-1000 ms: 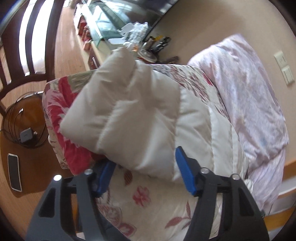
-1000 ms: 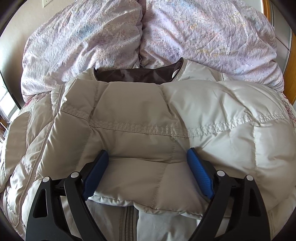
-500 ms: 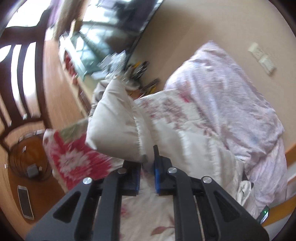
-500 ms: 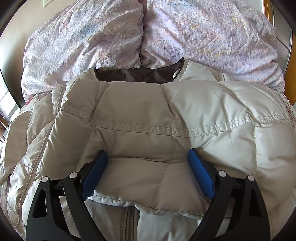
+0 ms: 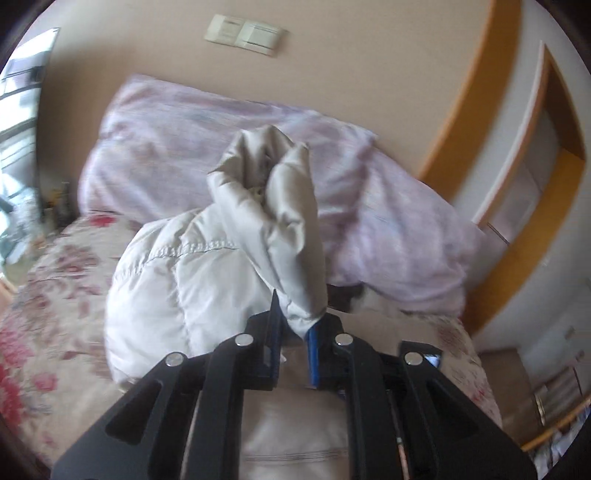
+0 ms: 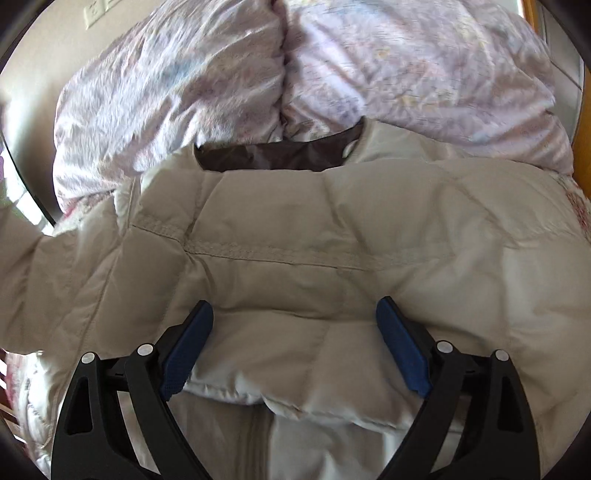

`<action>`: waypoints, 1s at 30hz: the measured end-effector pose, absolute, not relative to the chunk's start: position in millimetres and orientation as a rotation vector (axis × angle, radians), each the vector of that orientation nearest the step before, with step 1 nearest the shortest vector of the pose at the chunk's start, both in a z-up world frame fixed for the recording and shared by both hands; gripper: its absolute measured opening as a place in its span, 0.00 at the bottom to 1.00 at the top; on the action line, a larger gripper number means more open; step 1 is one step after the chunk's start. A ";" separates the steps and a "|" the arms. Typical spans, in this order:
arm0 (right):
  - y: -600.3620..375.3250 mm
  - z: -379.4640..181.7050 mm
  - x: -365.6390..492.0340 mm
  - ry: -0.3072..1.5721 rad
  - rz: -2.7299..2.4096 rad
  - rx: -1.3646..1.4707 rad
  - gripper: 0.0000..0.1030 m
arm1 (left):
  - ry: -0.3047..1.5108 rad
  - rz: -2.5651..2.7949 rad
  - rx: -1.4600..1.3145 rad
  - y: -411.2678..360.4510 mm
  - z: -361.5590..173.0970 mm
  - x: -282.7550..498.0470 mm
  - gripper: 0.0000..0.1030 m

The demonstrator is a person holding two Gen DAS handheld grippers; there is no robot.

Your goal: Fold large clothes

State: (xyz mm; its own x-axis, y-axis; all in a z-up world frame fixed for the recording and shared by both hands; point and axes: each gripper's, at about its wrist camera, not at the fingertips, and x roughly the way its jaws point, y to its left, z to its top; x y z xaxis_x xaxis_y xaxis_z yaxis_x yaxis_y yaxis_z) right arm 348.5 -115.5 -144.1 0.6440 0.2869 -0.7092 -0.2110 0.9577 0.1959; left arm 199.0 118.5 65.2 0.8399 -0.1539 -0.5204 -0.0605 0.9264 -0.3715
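Note:
A cream quilted puffer jacket (image 6: 314,236) with a dark brown lining at the collar (image 6: 277,157) lies spread on the bed. One sleeve is folded across its chest. My right gripper (image 6: 293,332) is open, its blue pads on either side of that folded sleeve's cuff end. My left gripper (image 5: 293,332) is shut on the other sleeve (image 5: 273,221) and holds it raised above the bed, the cuff standing up. The raised sleeve also shows at the left edge of the right wrist view (image 6: 22,258).
Lilac duvet or pillows (image 6: 406,62) are piled at the head of the bed behind the jacket. A floral bedspread (image 5: 48,295) covers the bed. A beige wall with switches (image 5: 243,35) and an orange door frame (image 5: 465,158) lie beyond.
My left gripper shut on the jacket's sleeve, lifted it and swung right toward the jacket's body. My right gripper stayed open over the folded sleeve, barely moving.

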 end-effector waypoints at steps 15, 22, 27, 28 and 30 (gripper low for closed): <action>-278.6 -86.7 312.2 0.660 -0.012 0.230 0.87 | 0.910 -0.338 -0.268 -62.6 -60.2 281.9 0.51; -247.7 -62.3 301.9 0.618 0.235 0.231 0.58 | 0.759 -0.292 -0.236 -17.6 -18.9 249.2 0.81; -190.1 -56.4 304.3 0.618 0.387 0.125 0.38 | 0.739 -0.046 -0.175 51.3 -19.6 248.0 0.82; -181.3 -56.5 304.6 0.615 0.399 0.101 0.36 | 0.741 -0.009 -0.176 59.3 -22.0 250.0 0.82; -162.8 -59.5 306.4 0.619 0.423 0.057 0.33 | 0.756 0.046 -0.170 76.1 -28.6 251.2 0.82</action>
State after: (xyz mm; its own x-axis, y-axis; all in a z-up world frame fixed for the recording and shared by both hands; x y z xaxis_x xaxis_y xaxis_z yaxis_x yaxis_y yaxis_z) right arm 306.4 -162.8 -59.5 0.7318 0.4008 -0.5511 -0.3674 0.9132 0.1762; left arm 251.2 76.1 -28.6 0.7270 -0.0200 -0.6863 -0.1025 0.9852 -0.1372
